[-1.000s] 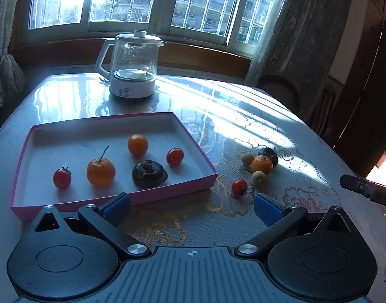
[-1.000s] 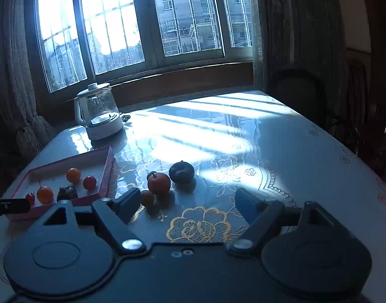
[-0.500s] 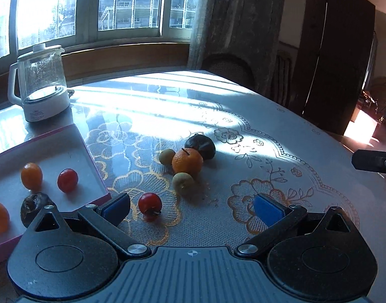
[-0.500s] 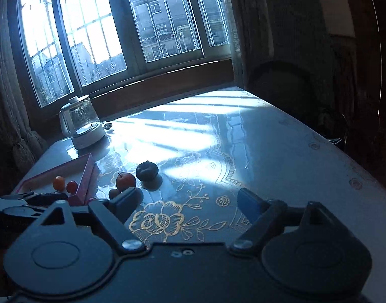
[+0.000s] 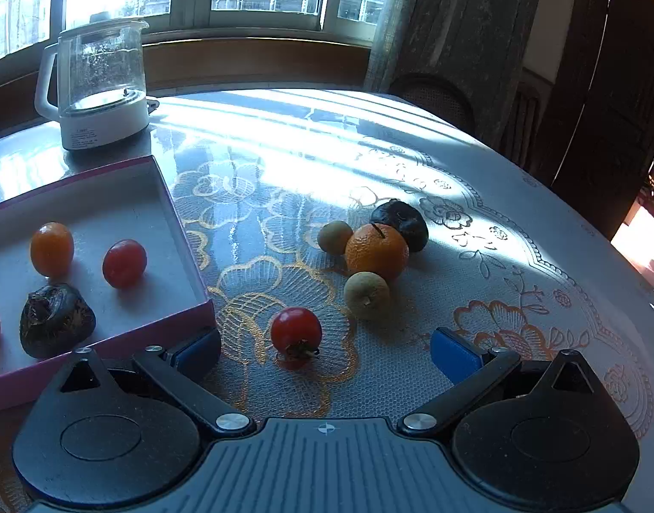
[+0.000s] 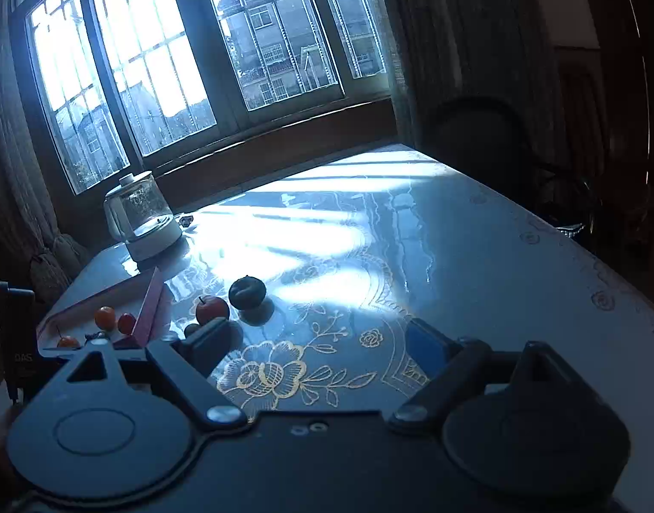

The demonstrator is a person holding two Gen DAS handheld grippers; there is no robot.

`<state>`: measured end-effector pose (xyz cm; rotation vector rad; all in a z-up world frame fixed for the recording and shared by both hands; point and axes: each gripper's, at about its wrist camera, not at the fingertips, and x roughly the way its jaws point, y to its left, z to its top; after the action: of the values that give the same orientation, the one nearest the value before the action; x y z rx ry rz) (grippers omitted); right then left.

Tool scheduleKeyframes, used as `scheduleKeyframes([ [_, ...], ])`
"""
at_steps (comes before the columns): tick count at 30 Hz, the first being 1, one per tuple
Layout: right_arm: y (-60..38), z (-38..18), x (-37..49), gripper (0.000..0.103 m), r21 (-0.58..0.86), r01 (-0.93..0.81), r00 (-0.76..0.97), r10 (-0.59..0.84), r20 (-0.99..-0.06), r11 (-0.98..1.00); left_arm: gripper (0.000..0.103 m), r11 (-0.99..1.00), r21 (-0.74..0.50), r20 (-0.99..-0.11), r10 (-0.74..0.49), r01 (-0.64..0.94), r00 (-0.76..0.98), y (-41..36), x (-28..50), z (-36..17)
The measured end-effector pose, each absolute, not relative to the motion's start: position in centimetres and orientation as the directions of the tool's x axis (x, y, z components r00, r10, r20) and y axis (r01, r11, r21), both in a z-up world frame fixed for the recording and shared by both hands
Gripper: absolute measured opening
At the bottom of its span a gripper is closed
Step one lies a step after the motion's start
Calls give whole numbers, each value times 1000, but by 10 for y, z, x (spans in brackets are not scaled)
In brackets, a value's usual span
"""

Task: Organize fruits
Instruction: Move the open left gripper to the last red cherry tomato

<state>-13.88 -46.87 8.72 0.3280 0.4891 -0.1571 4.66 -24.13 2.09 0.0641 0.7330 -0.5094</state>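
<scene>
A pink tray (image 5: 185,252) on the left holds a small orange fruit (image 5: 51,249), a red tomato (image 5: 124,263) and a dark wrinkled fruit (image 5: 55,325). Loose on the tablecloth lie a red cherry tomato (image 5: 295,332), a pale round fruit (image 5: 366,296), a tangerine (image 5: 377,251), a dark plum (image 5: 399,224) and a small green fruit (image 5: 335,237). My left gripper (image 5: 324,352) is open, with the cherry tomato just ahead between its blue pads, untouched. My right gripper (image 6: 317,346) hangs over bare cloth, its jaws opening with nothing between them; the plum (image 6: 247,293) lies ahead to its left.
A glass kettle (image 5: 98,85) on a white base stands at the back left near the window. A dark chair (image 5: 433,98) sits behind the table's far right edge. The curved table edge (image 5: 626,265) runs along the right. The left gripper's body (image 6: 16,342) shows at the right wrist view's left edge.
The left gripper swung right from over the tray toward the loose fruits and came down close to the cherry tomato. The right gripper drifted sideways and its jaws stand a little wider.
</scene>
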Motion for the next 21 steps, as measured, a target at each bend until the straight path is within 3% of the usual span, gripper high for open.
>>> scheduleKeyframes([
  [7, -469, 85, -135, 89, 278, 216, 870, -56, -489, 936, 103, 904, -111, -655, -379, 413, 654, -222, 67, 15],
  [21, -469, 84, -129, 89, 283, 215, 872, -52, -487, 935, 103, 860, -94, -653, -433, 501, 621, -242, 63, 14],
])
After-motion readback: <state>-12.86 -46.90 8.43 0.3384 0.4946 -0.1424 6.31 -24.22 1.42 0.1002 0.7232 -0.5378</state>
